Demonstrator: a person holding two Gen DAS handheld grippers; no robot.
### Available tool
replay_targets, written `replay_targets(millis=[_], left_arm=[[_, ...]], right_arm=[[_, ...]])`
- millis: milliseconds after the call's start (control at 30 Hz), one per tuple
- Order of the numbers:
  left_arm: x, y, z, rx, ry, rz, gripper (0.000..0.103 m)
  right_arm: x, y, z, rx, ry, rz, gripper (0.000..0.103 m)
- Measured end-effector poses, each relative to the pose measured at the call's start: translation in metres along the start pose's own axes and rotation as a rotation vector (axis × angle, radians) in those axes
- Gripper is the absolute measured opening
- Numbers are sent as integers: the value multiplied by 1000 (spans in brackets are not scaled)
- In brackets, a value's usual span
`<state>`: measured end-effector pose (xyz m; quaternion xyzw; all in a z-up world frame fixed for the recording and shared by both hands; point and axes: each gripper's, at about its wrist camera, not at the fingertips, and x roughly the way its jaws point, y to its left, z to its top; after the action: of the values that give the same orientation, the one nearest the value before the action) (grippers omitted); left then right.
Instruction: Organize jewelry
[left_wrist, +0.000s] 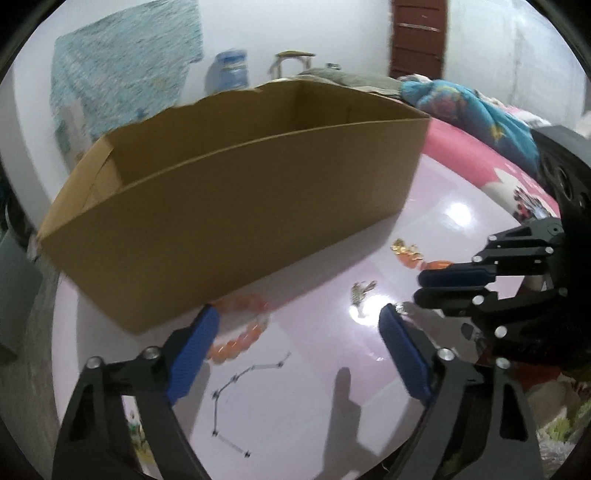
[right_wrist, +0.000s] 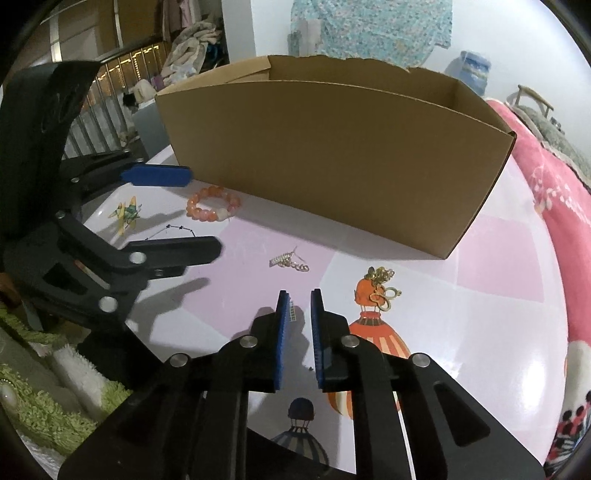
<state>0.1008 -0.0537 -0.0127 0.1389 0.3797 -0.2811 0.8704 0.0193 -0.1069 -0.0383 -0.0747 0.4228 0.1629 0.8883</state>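
Observation:
An open cardboard box (left_wrist: 240, 203) (right_wrist: 332, 166) stands on the glossy pink table (left_wrist: 314, 369) (right_wrist: 480, 314). In front of it lie an orange bead bracelet (left_wrist: 240, 332) (right_wrist: 214, 205), a silver piece (left_wrist: 362, 290) (right_wrist: 288, 263) and a gold tangle of rings (left_wrist: 406, 251) (right_wrist: 382, 286). My left gripper (left_wrist: 299, 312) (right_wrist: 205, 213) is open wide above the table, its left finger beside the bracelet, pressing on nothing. My right gripper (right_wrist: 300, 295) (left_wrist: 419, 286) stands with only a narrow gap. A tiny ribbed silver bit (right_wrist: 293, 313) shows by its left pad, not pinched.
A thin line of dark stars (left_wrist: 229, 391) (right_wrist: 177, 229) on the table may be a chain or a print. A pink blanket (right_wrist: 546, 184) borders the table on the right, and a green shaggy rug (right_wrist: 44, 417) lies on the left. Bedding (left_wrist: 480, 122) is piled behind the box.

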Motion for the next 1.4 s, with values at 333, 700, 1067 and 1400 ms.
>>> replay_targets(millis=[333, 700, 1067, 1400], left_arm=[[30, -24, 13, 124, 68, -104, 37], [46, -35, 15, 175, 136, -99, 15], [45, -35, 14, 203, 136, -103, 1], [37, -17, 6, 104, 132, -124, 1]], right_arm=[[-1, -5, -3, 52, -12, 15, 12], [1, -15, -6, 76, -22, 37, 12], [-2, -17, -9, 92, -27, 31, 12], [-2, -14, -5, 79, -23, 33, 21]])
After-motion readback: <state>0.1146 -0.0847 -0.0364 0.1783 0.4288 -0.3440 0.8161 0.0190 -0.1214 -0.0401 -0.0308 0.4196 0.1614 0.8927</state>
